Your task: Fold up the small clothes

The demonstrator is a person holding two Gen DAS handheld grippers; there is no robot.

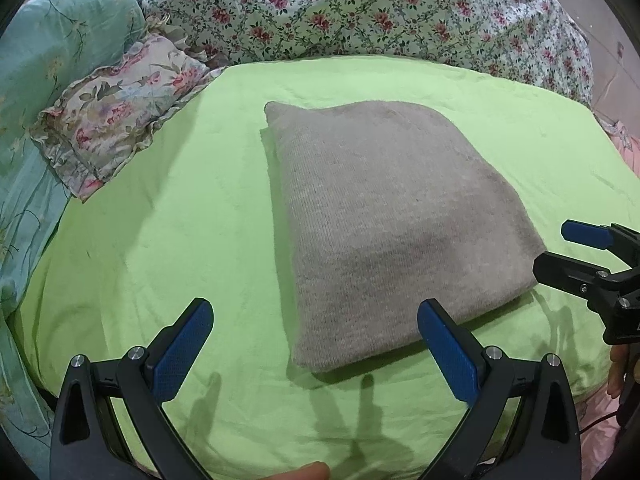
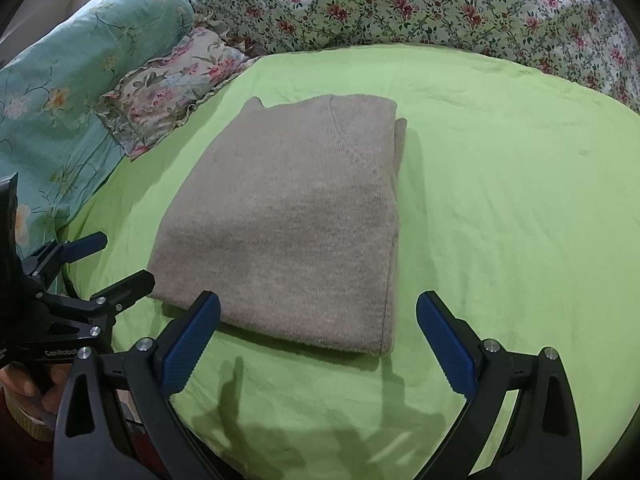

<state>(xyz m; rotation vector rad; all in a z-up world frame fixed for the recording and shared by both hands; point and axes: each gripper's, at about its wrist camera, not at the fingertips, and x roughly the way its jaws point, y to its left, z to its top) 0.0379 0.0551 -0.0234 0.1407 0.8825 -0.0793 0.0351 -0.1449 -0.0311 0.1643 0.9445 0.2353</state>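
**user1:** Grey knit, folded into a neat rectangle, that's the sweater (image 1: 392, 216) sitting in the middle of the lime-green sheet (image 1: 160, 240) on the bed. In the right wrist view it's the same sweater (image 2: 292, 216), with a diagonal seam running across the far right part and a bit of a lower layer poking out along the far right edge.

**user2:** what are the claws doing? holding anything?

**user1:** Nope. The left claw (image 1: 316, 344) is spread wide, blue pads well apart, nothing between them. It hangs just over the near edge of the sweater, with its right finger in front of the near corner. The right claw (image 2: 318, 344) is spread wide too, also empty, over the near right corner of the fold. Can't tell if either finger actually touches the fabric.

**user2:** can you see one from the other cam?

**user1:** Yeah. In the left view the right claw (image 1: 560, 254) pokes in from the right side by the sweater's edge, fingers apart. In the right view the left claw (image 2: 120, 260) comes in from the left, one black finger right by the near left corner.

**user2:** background?

**user1:** Floral quilt (image 1: 360, 8) bunched up along the far side, a teal flowered blanket (image 2: 52, 92) on the left, and a ruffled floral pillow (image 1: 120, 108) between them, lying partly on the green sheet.
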